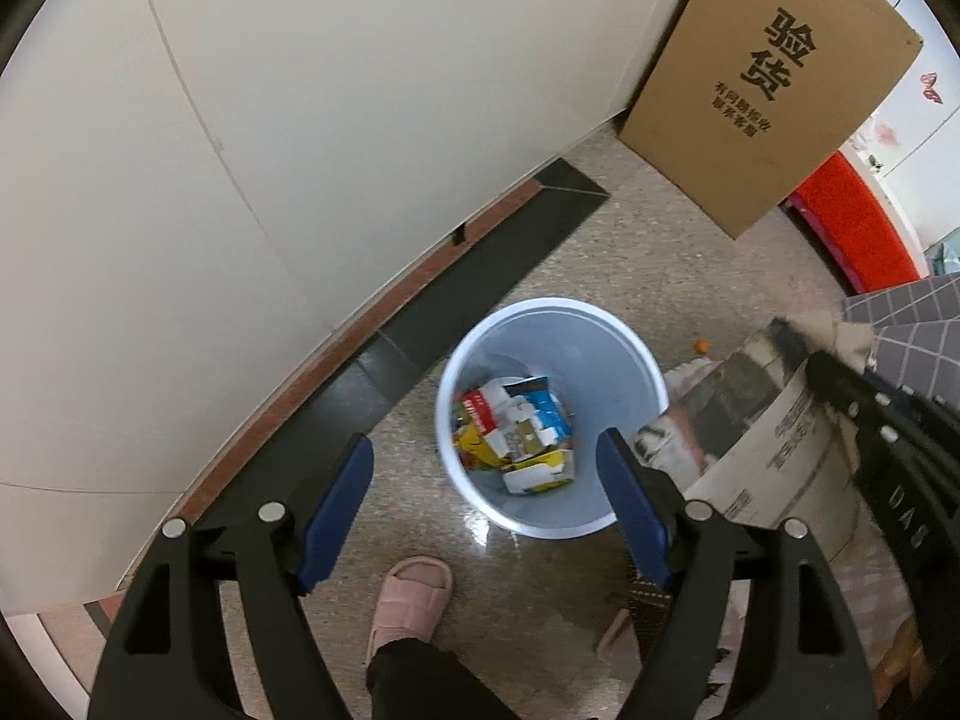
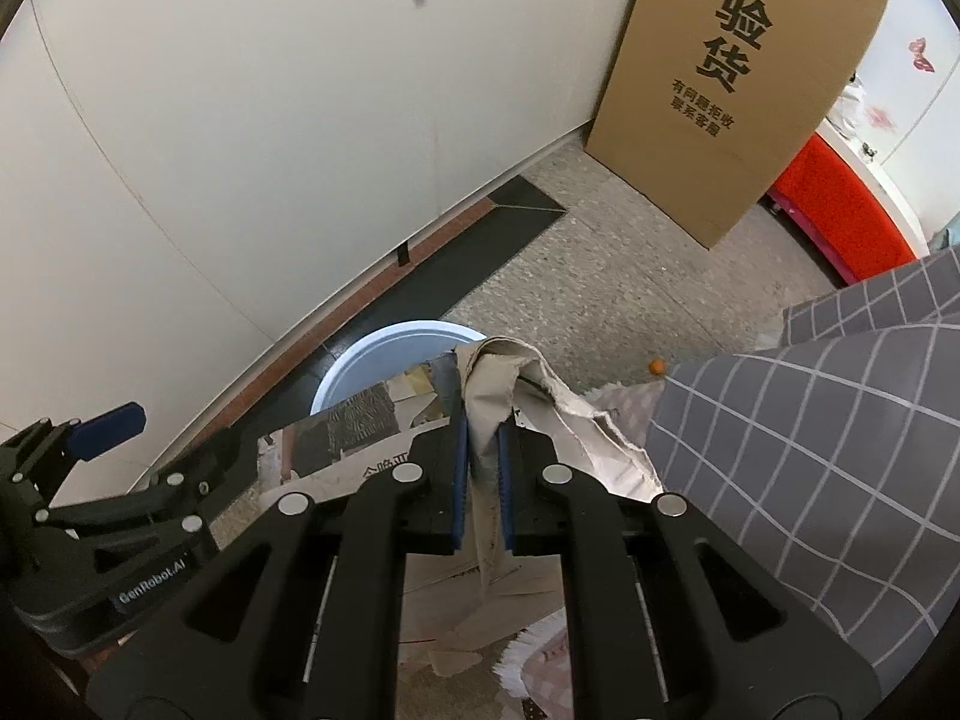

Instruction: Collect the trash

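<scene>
A light blue waste bin (image 1: 600,324) stands on the stone floor, holding several crumpled cartons and wrappers (image 1: 516,426). My left gripper (image 1: 483,441) hangs over the bin's mouth, open, with nothing between its blue pads. To the right of the bin, a crumpled newspaper (image 1: 768,438) hangs partly over the rim. My right gripper (image 2: 483,420) is shut on a fold of that newspaper (image 2: 540,384), which covers the near half of the bin (image 2: 384,354). One blue pad (image 2: 108,423) of the left gripper shows at the left edge of the right wrist view.
White cupboard doors (image 1: 270,120) run behind the bin. A tall cardboard box (image 1: 774,78) leans at the back right, beside a red item (image 1: 852,222). A foot in a pink slipper (image 1: 408,600) is below the bin. Grey checked cloth (image 2: 810,438) fills the right. A small orange bit (image 2: 656,366) lies on the floor.
</scene>
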